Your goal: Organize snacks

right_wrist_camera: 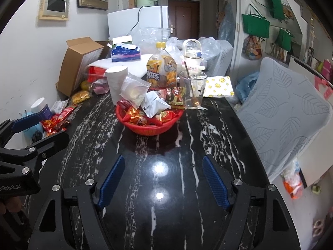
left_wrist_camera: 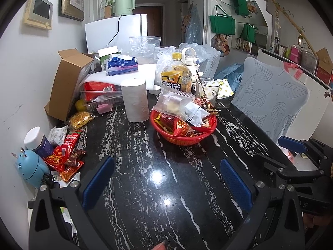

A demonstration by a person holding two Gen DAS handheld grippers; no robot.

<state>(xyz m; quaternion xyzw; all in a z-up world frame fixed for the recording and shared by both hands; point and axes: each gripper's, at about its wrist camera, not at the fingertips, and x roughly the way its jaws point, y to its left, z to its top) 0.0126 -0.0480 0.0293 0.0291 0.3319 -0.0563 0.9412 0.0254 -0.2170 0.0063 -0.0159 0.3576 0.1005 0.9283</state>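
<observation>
Black white-veined marble table under red snack basket, cluttered room.

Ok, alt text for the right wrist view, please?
A red basket heaped with snack packets sits mid-table on black marble, with the open, empty right gripper in front of it. Behind stand an iced tea bottle and a glass; loose snacks lie at left.

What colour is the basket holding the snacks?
Red; the basket shows best in the left wrist view.
</observation>
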